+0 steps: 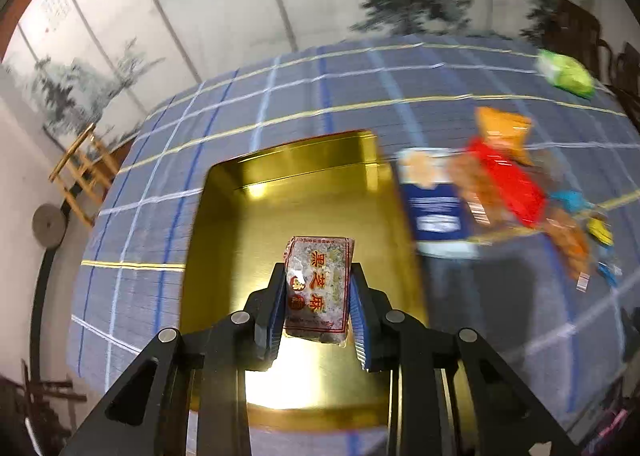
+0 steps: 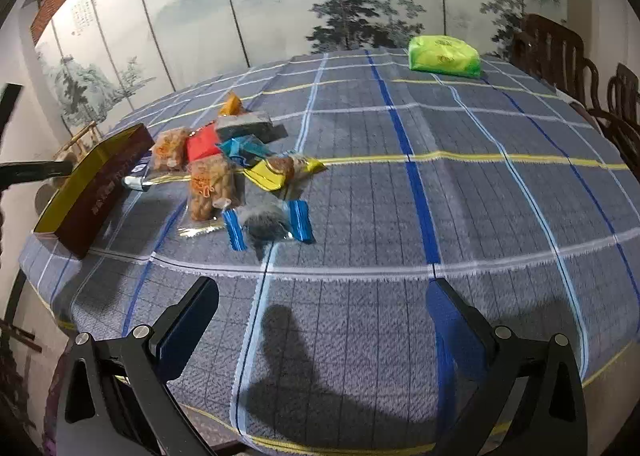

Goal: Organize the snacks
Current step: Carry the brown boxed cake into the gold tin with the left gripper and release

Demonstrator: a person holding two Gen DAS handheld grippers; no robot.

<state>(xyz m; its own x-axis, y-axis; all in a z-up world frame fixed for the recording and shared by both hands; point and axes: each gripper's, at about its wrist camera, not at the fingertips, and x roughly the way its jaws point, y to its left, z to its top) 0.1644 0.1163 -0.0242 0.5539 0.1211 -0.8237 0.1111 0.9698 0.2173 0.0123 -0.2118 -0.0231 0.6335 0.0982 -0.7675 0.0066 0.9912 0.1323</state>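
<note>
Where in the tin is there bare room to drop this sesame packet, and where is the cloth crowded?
The gold tin shows only bare floor under the sesame packet held in the left gripper. The snack pile crowds the cloth just beside the tin. Bare cloth lies between the pile and the green pack, and ahead of the open right gripper.
</note>
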